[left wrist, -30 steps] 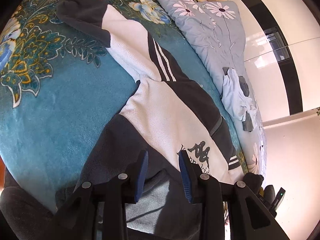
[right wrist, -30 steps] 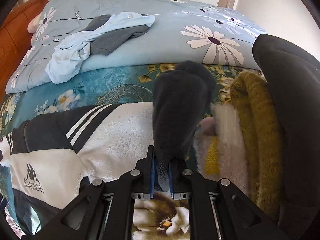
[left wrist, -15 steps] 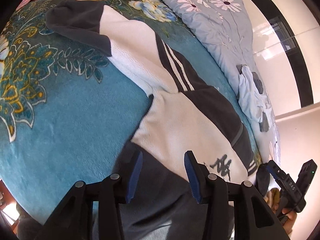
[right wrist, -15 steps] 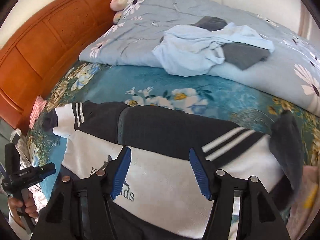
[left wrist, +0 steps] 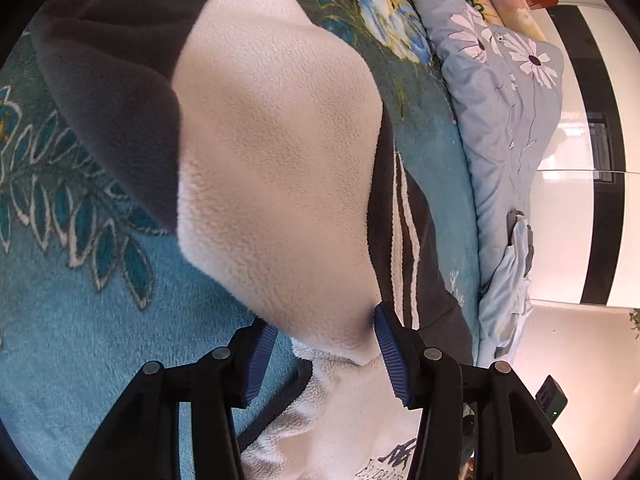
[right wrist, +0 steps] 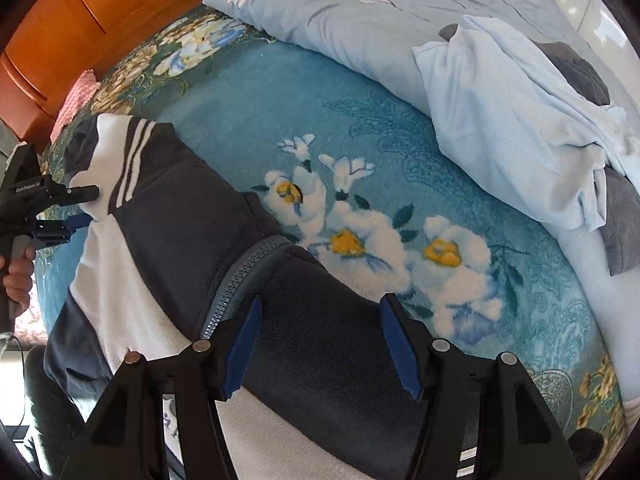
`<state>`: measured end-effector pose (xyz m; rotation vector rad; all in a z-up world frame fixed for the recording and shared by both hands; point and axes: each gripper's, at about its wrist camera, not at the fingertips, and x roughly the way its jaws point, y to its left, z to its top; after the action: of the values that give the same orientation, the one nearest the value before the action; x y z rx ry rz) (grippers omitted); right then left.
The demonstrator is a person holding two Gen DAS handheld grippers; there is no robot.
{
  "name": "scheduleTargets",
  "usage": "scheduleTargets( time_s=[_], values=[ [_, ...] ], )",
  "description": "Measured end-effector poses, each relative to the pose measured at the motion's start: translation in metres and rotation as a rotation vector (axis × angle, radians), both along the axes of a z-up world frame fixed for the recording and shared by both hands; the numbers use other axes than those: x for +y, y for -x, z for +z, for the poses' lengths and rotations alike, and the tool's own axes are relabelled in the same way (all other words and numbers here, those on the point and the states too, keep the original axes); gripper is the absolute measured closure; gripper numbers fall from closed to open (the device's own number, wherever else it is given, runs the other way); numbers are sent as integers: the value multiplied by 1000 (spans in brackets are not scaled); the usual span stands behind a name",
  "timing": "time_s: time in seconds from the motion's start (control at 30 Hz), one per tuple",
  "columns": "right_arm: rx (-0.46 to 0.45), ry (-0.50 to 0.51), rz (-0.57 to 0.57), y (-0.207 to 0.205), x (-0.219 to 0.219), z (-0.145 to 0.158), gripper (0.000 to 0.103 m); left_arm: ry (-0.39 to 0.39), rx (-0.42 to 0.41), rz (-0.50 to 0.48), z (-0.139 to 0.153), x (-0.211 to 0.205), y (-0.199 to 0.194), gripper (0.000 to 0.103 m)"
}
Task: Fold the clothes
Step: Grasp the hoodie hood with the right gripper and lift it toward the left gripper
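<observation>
Spread across the teal floral plush blanket [right wrist: 280, 100], chest up: the black-and-white fleece jacket [right wrist: 168, 208], grey zip [right wrist: 240, 272] curving down its dark front. Stretched out toward the orange wooden headboard [right wrist: 80, 12], one sleeve, white [left wrist: 280, 160] with a dark cuff [left wrist: 112, 80] and twin white stripes [right wrist: 132, 160] along its black edge.

Over to the left gripper [left wrist: 323, 318] now. Jaws roughly half apart, straddling the base of that white sleeve near the armpit. Blue ribbed pads [left wrist: 260, 360] either side of the fleece, the right-hand pad just touching the pile, the other at its edge, no squeeze visible. Seen from the right wrist camera too, far left, fingers flanking the white part of the sleeve, a hand [right wrist: 18, 276] wrapped round the handle. Printed logo [left wrist: 396, 460] just below the jaws, partly hidden by the frame.

And the right gripper [right wrist: 320, 300]: jaws wide, pointing steeply down over the dark shoulder panel beside the zip. Black fleece under and between the blue fingers [right wrist: 400, 348], lying flat, nothing pinched.

Beyond the jacket, against the far side of the bed, a pale blue daisy-print quilt [right wrist: 340, 12] bunched in a long ridge. On top of it, a crumpled light blue garment [right wrist: 508, 120] tangled with a grey one [right wrist: 576, 68]. Up by the headboard, a small pink knitted cloth [right wrist: 78, 96] at the blanket's edge.
</observation>
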<state>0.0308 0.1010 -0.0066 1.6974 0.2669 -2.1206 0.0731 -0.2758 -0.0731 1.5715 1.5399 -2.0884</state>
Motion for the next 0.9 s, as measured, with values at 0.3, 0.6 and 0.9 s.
scheduleTargets(
  time_s=[0.3,0.6,0.9],
  values=[
    [-22,-2,-12,-13,-8,-5,77,5,83,45,8,-4,-18,92],
    [55,142,69,-130,-15,47,91,-1,167,87,22,-14,-118,94],
    [-66,185,14,-212,-21,2,87,-49,105,94,13,-7,-157,89]
  ],
)
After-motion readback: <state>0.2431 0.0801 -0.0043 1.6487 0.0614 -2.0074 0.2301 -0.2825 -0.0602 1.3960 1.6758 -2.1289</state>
